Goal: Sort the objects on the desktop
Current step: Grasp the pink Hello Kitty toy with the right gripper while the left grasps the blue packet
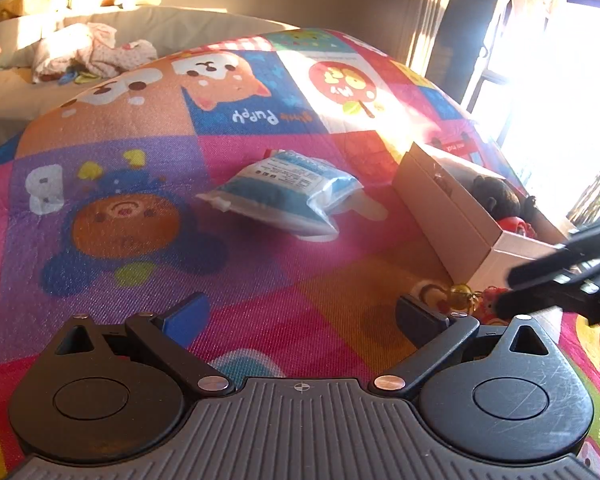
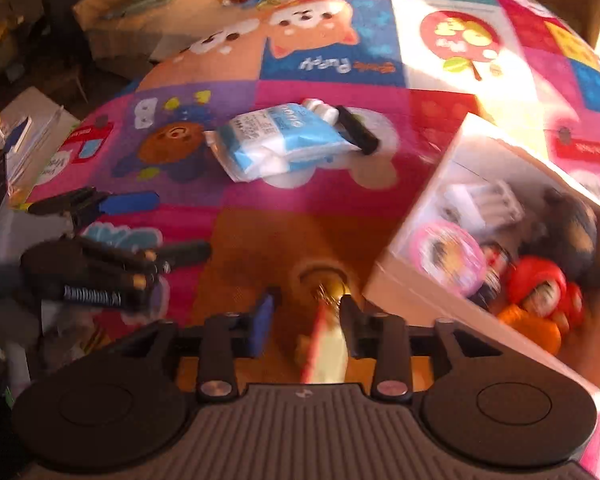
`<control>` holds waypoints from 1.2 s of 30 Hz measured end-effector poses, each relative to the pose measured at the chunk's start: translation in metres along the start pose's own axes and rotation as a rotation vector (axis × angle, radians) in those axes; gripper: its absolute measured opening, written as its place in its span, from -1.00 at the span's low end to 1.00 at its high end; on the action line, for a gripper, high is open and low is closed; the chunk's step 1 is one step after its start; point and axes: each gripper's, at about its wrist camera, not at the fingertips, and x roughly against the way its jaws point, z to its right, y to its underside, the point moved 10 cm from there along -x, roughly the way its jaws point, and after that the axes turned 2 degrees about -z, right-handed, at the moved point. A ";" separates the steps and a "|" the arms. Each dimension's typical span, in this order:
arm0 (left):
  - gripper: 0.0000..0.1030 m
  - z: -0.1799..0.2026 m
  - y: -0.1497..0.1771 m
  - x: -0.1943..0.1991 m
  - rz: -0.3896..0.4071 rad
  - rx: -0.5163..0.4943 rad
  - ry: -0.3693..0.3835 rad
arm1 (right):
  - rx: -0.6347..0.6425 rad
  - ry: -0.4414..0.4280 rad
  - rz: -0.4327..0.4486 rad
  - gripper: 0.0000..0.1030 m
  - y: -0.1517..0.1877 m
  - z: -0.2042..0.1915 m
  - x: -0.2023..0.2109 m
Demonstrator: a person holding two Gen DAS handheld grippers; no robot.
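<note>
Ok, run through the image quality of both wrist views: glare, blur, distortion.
Left wrist view: sharp up close, but the sunlit window blows out to white and washes the far edge of the colourful cartoon-print cloth; fisheye bulges the cloth. Right wrist view: motion-smeared overall, worst on the open white cardboard box and the small trinket between the right tongs; glare at the top right.

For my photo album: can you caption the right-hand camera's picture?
Right gripper over a small charm, beside a toy-filled box.
</note>
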 end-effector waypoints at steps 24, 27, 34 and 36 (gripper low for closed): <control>1.00 0.000 0.000 -0.001 -0.018 -0.016 -0.018 | -0.153 0.134 0.213 0.02 0.026 0.046 -0.014; 1.00 0.002 0.001 -0.001 -0.027 -0.029 -0.026 | -0.226 0.085 0.252 -0.30 0.035 0.051 -0.004; 1.00 0.017 -0.027 -0.014 0.010 -0.166 -0.083 | -0.243 0.104 0.276 -0.31 0.079 0.046 0.018; 1.00 0.022 -0.046 -0.024 0.041 -0.236 -0.118 | -0.245 0.108 0.288 -0.25 0.083 0.045 0.023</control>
